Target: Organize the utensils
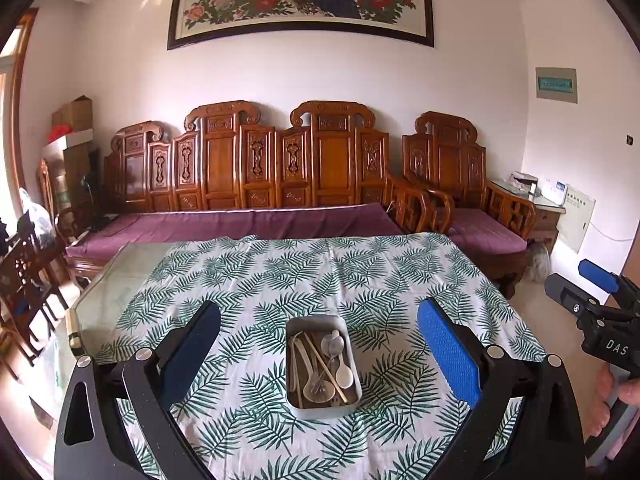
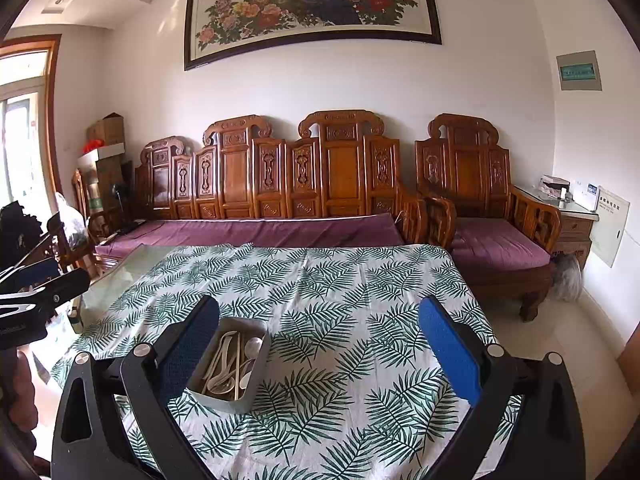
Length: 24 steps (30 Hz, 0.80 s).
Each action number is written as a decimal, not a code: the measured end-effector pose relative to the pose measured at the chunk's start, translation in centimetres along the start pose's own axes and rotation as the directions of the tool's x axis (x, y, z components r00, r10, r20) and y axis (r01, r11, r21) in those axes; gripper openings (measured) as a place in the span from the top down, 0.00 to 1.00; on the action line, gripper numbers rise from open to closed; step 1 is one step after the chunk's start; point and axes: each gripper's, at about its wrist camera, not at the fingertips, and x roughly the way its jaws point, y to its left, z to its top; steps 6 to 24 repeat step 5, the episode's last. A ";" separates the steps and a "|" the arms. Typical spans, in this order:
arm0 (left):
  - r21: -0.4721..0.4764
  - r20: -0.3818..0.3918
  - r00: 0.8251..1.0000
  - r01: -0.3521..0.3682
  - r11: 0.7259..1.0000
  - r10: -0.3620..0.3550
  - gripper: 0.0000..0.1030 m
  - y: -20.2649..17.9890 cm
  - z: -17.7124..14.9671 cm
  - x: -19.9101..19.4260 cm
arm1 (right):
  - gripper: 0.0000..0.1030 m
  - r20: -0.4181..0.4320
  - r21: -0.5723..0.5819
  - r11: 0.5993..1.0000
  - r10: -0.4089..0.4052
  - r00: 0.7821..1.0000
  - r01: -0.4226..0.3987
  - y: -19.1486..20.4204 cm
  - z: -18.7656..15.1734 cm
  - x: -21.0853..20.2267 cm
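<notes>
A grey metal tray sits on the leaf-print tablecloth, holding several utensils: pale spoons, a fork and wooden chopsticks. My left gripper hangs open above the table, the tray centred between its fingers and a little ahead. In the right wrist view the same tray with its utensils lies beside the left finger of my right gripper, which is open and holds nothing. The right gripper also shows at the right edge of the left wrist view, held by a hand.
The tablecloth covers most of a glass-topped table, bare glass at its left. Behind stands a carved wooden sofa with purple cushions and an armchair. Dark chairs are at the left. The left gripper shows at the left edge.
</notes>
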 end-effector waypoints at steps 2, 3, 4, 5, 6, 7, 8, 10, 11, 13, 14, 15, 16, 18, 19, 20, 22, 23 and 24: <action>0.001 0.000 1.000 0.002 1.000 -0.002 0.07 -0.1 0.0 0.1 | 0.03 0.000 0.000 1.000 0.000 1.000 0.000 0.0 0.0 0.0; 0.000 0.000 1.000 0.002 1.000 -0.002 0.07 -0.1 0.0 0.1 | 0.03 0.000 0.000 1.000 0.000 1.000 0.000 0.0 0.1 0.0; 0.000 0.001 1.000 0.002 1.000 -0.002 0.07 -0.1 -0.1 0.1 | 0.03 -0.001 0.000 1.000 -0.001 1.000 0.001 0.0 0.0 0.0; 0.000 0.001 1.000 0.003 1.000 -0.003 0.07 -0.1 -0.1 0.1 | 0.03 0.000 0.000 1.000 -0.001 1.000 0.001 0.0 0.0 0.0; 0.000 0.001 1.000 0.003 1.000 -0.003 0.07 -0.1 -0.1 0.1 | 0.03 0.000 0.000 1.000 -0.001 1.000 0.001 0.0 0.0 0.0; 0.000 0.001 1.000 0.003 1.000 -0.003 0.07 -0.1 -0.1 0.1 | 0.03 0.000 0.000 1.000 -0.001 1.000 0.001 0.0 0.0 0.0; 0.000 0.001 1.000 0.003 1.000 -0.003 0.07 -0.1 -0.1 0.1 | 0.03 0.000 0.000 1.000 -0.001 1.000 0.001 0.0 0.0 0.0; 0.000 0.001 1.000 0.003 1.000 -0.003 0.07 -0.1 -0.1 0.1 | 0.03 0.000 0.000 1.000 -0.001 1.000 0.001 0.0 0.0 0.0; 0.000 0.001 1.000 0.003 1.000 -0.003 0.07 -0.1 -0.1 0.1 | 0.03 0.000 0.000 1.000 -0.001 1.000 0.001 0.0 0.0 0.0; 0.000 0.001 1.000 0.003 1.000 -0.003 0.07 -0.1 -0.1 0.1 | 0.03 0.000 0.000 1.000 -0.001 1.000 0.001 0.0 0.0 0.0; 0.000 0.001 1.000 0.003 1.000 -0.003 0.07 -0.1 -0.1 0.1 | 0.03 0.000 0.000 1.000 -0.001 1.000 0.001 0.0 0.0 0.0; 0.000 0.001 1.000 0.003 1.000 -0.003 0.07 -0.1 -0.1 0.1 | 0.03 0.000 0.000 1.000 -0.001 1.000 0.001 0.0 0.0 0.0; 0.000 0.001 1.000 0.003 1.000 -0.003 0.07 -0.1 -0.1 0.1 | 0.03 0.000 0.000 1.000 -0.001 1.000 0.001 0.0 0.0 0.0; 0.000 0.001 1.000 0.003 1.000 -0.003 0.07 -0.1 -0.1 0.1 | 0.03 0.000 0.000 1.000 -0.001 1.000 0.001 0.0 0.0 0.0; 0.000 0.001 1.000 0.003 1.000 -0.003 0.07 -0.1 -0.1 0.1 | 0.03 0.000 0.000 1.000 -0.001 1.000 0.001 0.0 0.0 0.0; 0.000 0.001 1.000 0.003 1.000 -0.003 0.07 -0.1 -0.1 0.1 | 0.03 0.000 0.000 1.000 -0.001 1.000 0.001 0.0 0.0 0.0; 0.000 0.001 1.000 0.003 1.000 -0.003 0.07 -0.1 -0.1 0.1 | 0.03 0.000 0.000 1.000 -0.001 1.000 0.001 0.0 0.0 0.0; 0.000 0.001 1.000 0.003 1.000 -0.003 0.07 -0.1 -0.1 0.1 | 0.03 0.000 0.000 1.000 -0.001 1.000 0.001 0.0 0.0 0.0; 0.000 0.001 1.000 0.003 1.000 -0.003 0.07 -0.1 -0.1 0.1 | 0.03 0.000 0.000 1.000 -0.001 1.000 0.001 0.0 0.0 0.0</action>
